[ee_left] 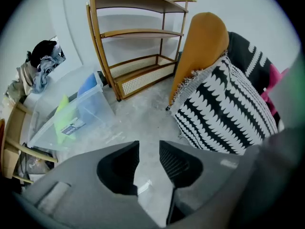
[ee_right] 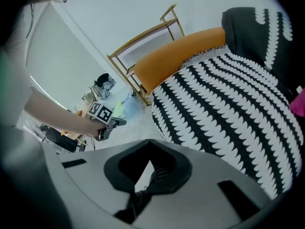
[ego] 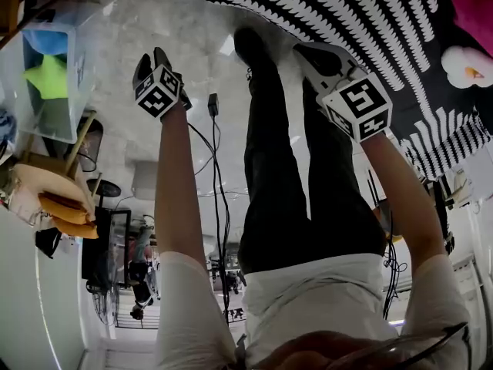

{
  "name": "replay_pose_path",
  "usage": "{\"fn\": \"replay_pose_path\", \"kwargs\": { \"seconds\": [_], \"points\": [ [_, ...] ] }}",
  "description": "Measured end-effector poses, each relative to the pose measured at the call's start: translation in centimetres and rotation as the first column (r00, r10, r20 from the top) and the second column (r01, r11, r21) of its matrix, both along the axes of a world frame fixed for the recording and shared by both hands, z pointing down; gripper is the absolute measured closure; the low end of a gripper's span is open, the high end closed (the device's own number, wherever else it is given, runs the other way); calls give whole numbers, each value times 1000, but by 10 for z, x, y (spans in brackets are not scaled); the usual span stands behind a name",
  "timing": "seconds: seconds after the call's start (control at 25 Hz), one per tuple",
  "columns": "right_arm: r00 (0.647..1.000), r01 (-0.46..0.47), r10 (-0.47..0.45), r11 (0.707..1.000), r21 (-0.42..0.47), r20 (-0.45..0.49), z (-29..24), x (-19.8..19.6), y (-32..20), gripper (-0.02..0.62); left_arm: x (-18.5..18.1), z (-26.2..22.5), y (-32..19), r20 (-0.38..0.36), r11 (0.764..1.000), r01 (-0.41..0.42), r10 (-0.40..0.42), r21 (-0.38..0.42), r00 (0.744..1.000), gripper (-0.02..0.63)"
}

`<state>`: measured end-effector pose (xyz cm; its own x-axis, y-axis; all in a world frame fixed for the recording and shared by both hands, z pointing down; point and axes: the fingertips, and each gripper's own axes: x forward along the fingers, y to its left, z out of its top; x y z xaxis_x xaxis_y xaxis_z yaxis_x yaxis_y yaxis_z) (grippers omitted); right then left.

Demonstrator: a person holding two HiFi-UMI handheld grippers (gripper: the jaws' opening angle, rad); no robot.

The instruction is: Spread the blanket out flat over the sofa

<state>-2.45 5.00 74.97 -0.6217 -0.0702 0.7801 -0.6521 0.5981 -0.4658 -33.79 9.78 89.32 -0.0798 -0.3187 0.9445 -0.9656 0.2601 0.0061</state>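
Note:
The black-and-white patterned blanket [ego: 347, 14] [ee_left: 228, 109] [ee_right: 224, 104] lies draped over the orange sofa [ee_left: 200, 46] [ee_right: 181, 51], its fringed edge hanging down toward the floor. My left gripper [ego: 152, 60] [ee_left: 149, 147] hovers over bare floor to the left of the blanket, jaws open with nothing between them. It also shows in the right gripper view as a marker-cube gripper [ee_right: 114, 120]. My right gripper [ego: 320, 58] [ee_right: 148, 142] is just in front of the blanket's edge, its tips touching, shut on nothing.
A clear plastic storage box [ee_left: 71, 113] [ego: 46, 68] stands on the floor at the left. A wooden shelf unit [ee_left: 138, 42] [ee_right: 143, 42] stands beside the sofa. Pink cushions [ego: 470, 6] lie on the blanket. Cables [ego: 216, 153] trail by the person's legs [ego: 269, 168].

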Motion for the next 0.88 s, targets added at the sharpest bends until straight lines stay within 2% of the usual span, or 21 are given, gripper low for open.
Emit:
{"fn": "replay_pose_path", "kwargs": {
  "seconds": [0.16, 0.4, 0.6, 0.88],
  "points": [
    [1000, -5, 5, 999, 36, 1, -18, -1, -14, 592, 6, -19, -22, -7, 999, -23, 23, 40, 1000, 476],
    [1000, -15, 15, 996, 87, -4, -75, 16, -30, 591, 21, -78, -33, -8, 996, -37, 37, 81, 999, 477],
    [996, -88, 87, 986, 145, 13, -139, 32, -55, 592, 33, -150, -52, -4, 985, -44, 45, 166, 999, 494],
    [989, -148, 146, 966, 214, 24, -248, 53, -69, 592, 65, -278, -77, -23, 953, -117, 128, 279, 991, 522]
  ]
}}
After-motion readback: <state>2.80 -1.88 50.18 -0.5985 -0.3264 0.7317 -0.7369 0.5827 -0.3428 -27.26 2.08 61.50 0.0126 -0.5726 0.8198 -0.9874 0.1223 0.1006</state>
